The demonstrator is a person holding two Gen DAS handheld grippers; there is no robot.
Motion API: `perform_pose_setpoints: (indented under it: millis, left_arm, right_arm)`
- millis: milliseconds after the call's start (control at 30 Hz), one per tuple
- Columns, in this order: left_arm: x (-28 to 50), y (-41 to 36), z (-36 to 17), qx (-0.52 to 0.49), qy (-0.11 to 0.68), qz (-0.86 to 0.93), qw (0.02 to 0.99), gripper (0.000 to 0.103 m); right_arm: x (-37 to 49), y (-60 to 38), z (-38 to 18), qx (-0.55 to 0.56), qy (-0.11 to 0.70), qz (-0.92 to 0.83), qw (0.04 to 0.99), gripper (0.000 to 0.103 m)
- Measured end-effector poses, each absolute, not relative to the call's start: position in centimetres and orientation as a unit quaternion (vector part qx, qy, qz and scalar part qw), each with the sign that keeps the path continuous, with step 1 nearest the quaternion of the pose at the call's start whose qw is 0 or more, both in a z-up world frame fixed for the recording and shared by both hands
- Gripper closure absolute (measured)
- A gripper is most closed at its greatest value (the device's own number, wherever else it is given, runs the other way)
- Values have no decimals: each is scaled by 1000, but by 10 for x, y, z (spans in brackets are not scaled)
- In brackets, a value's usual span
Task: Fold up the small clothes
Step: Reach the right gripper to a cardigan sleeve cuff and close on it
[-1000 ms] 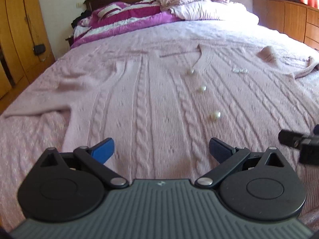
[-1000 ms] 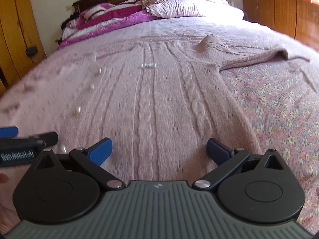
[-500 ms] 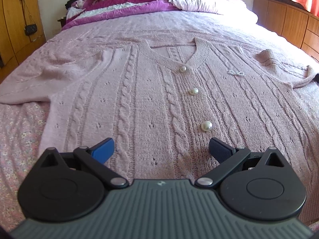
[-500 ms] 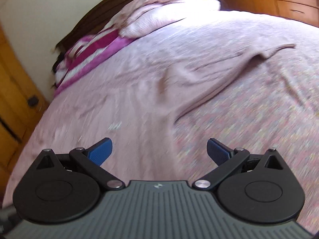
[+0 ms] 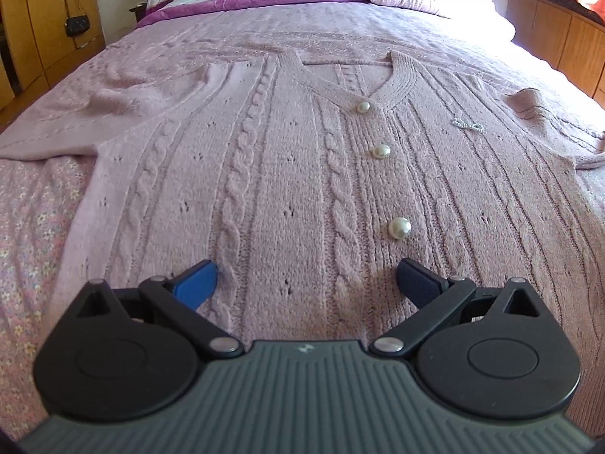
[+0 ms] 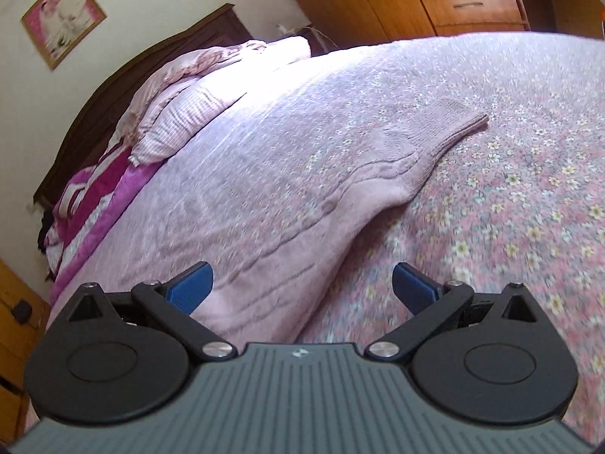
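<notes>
On the bed (image 5: 34, 227) my pink cable-knit cardigan (image 5: 287, 174) lies spread flat, front up, three pearl buttons (image 5: 399, 228) down its placket. My left gripper (image 5: 306, 280) hovers fingers apart over its hem. Only the tilted, blurred right wrist view shows one sleeve (image 6: 427, 151) stretched out, my right gripper (image 6: 302, 283) likewise spread wide.

The left gripper (image 5: 306, 280) has a grey, ribbed body with a small pale emblem at its far edge. Two black round housings flank it, each with a triangular cut-out. Black linkage arms, pinned by silver rivets, carry blue textured fingers (image 5: 196, 282). The right gripper (image 6: 302, 278) looks identical: grey ribbed body, black discs, silver rivets, blue fingers (image 6: 414, 289).
</notes>
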State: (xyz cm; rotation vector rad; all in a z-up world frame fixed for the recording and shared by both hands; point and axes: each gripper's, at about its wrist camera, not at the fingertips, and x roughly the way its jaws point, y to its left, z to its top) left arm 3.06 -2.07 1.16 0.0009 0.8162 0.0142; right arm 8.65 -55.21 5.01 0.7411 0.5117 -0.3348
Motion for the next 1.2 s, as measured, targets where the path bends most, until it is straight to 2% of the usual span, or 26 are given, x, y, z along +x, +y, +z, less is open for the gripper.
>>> perform_pose_setpoints:
  millis: [233,500,567,633,667,700,733,833,1000,1200]
  left_arm:
    - [31,-18,11,-1,400,0,917,0]
    - [31,-21,10,8,402,0,916,0]
    - [31,-22,10,10,401,0,916,0]
    - [31,-22,9,11,401,1,916,0]
    - [31,-22,10,11,401,1,916,0]
    - [31,-22,10,11,402,1,916,0]
    - [32,-22,10,12,403,0,915,0]
    - [33,-21,10,10,406,-2,914,0]
    - [34,-23,11,14,407,-2,913,0]
    - [37,-19,17,11,411,-18,911,0]
  right_arm:
    - [108,-586,19,454,224,-182,843,0]
    - [132,-603,14,459,209,-188,842,1]
    - [137,-601,13,443,218,-181,850,10]
    - [135,-599,13,425,230,-178,857,38]
    - [135,-599,11,421,236,-176,858,47]
    - [134,-600,8,423,241,-176,855,64]
    - [131,-601,6,428,242,-176,853,74]
    - [118,-600,10,430,216,-158,863,88]
    - [101,-583,39,377,184,-146,896,95]
    - [78,-569,67,418,140,-113,890,95]
